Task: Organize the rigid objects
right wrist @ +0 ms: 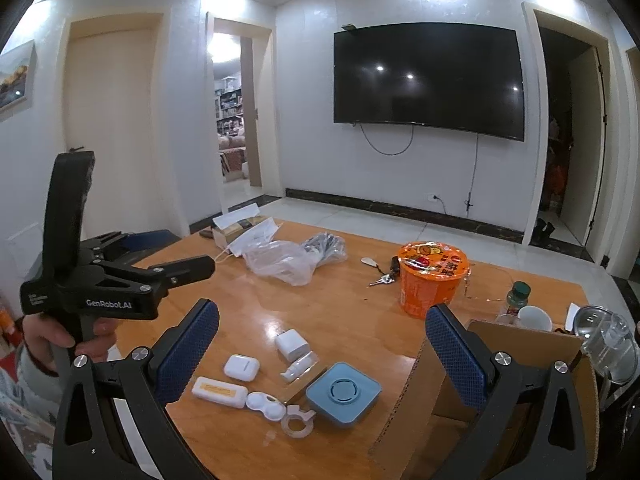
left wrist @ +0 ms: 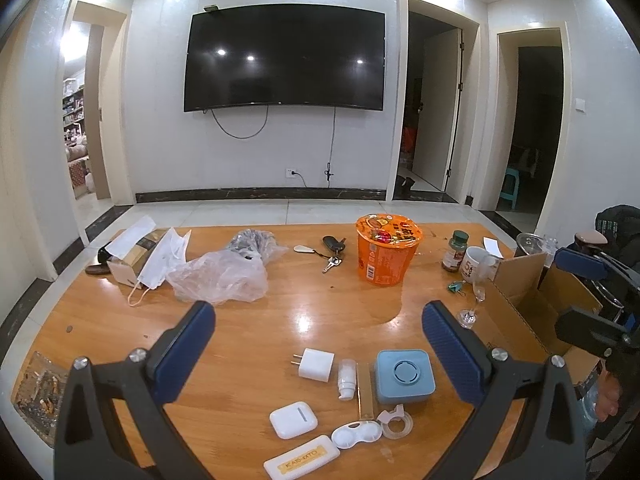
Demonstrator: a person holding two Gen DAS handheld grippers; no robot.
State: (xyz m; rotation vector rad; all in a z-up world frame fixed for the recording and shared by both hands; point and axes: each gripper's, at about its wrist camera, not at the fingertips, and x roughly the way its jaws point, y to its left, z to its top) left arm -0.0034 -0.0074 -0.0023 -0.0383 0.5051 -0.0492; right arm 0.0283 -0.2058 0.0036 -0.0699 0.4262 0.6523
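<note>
Small rigid items lie together on the wooden table (left wrist: 280, 320): a white charger (left wrist: 316, 364) (right wrist: 291, 344), a blue square box (left wrist: 404, 376) (right wrist: 343, 393), a white earbud case (left wrist: 293, 420) (right wrist: 241, 367), a small white bottle (left wrist: 346, 379), a white lens case (left wrist: 356, 434), a tape dispenser (left wrist: 396, 424) and a white labelled case (left wrist: 301, 457) (right wrist: 219, 391). My left gripper (left wrist: 319, 332) is open and empty above them. My right gripper (right wrist: 322, 336) is open and empty, hovering by the open cardboard box (right wrist: 500, 360) (left wrist: 532, 304).
An orange noodle cup (left wrist: 386, 254), keys (left wrist: 332, 250), a plastic bag (left wrist: 224, 274), face masks on a small carton (left wrist: 140, 258), a jar (left wrist: 456, 250), a mug (left wrist: 476, 264) and a small glass (left wrist: 472, 308) stand further back. A glass jar (right wrist: 610, 340) sits at the right.
</note>
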